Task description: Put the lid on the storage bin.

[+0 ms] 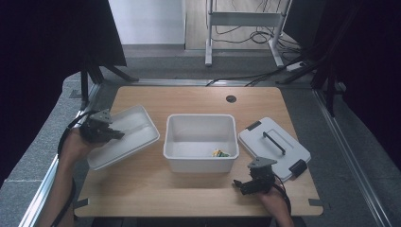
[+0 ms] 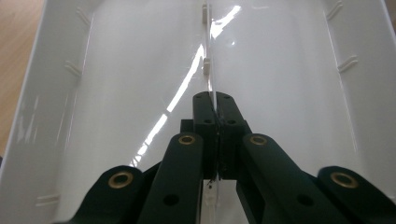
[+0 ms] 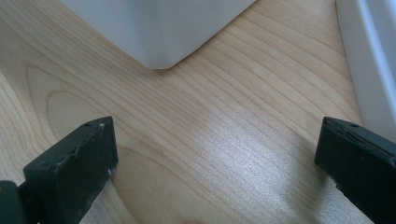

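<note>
At the table's left, the left gripper (image 1: 112,134) clamps the tilted tray's (image 1: 142,124) clear divider (image 2: 208,70) between closed jaws, while the right gripper (image 1: 242,185) rests wide open, empty.

- High view: tabletop (image 1: 198,189) evenly lit from overhead, surroundings dark at both sides; soft shadows.
- Left gripper view: white tray (image 2: 289,70) near overexposed, streaky glare on its floor; close jaws slightly soft.
- Right gripper view: pale sheen on wood; jaws blurred.
</note>
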Demonstrator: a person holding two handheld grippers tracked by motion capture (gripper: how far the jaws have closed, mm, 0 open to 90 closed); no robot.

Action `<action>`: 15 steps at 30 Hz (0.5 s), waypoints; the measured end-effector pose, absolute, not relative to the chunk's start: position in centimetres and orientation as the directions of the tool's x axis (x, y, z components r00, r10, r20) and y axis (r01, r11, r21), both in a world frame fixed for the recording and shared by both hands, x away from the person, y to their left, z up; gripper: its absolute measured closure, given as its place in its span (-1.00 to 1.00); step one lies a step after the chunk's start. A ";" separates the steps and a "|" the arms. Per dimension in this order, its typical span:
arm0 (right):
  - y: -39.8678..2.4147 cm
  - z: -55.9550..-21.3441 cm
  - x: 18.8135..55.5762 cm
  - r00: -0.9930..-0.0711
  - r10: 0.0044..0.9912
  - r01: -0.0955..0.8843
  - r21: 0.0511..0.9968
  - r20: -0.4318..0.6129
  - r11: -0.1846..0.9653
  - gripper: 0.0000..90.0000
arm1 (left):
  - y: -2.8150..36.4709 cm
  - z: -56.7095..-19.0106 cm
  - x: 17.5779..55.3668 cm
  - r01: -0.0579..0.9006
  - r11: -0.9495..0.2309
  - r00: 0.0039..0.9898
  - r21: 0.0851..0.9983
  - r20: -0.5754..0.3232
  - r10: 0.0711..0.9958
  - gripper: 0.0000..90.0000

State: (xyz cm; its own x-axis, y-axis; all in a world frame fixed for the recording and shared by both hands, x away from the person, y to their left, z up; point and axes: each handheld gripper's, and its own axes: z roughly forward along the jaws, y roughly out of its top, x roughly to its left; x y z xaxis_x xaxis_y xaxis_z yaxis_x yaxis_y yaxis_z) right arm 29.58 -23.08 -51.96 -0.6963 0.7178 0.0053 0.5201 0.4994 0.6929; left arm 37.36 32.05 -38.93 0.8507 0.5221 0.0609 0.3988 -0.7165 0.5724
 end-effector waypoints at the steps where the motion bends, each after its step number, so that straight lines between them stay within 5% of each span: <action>1: -23.1 -52.0 29.6 -0.696 0.718 0.520 0.693 0.005 0.499 -1.00 | 32.0 -38.5 37.3 0.389 -0.723 0.857 0.571 0.064 0.511 0.98; 15: -23.1 -52.0 29.6 -0.695 0.719 0.520 0.694 0.006 0.498 -1.00 | 29.4 -33.5 37.5 0.226 -0.760 0.934 0.610 0.085 0.346 0.98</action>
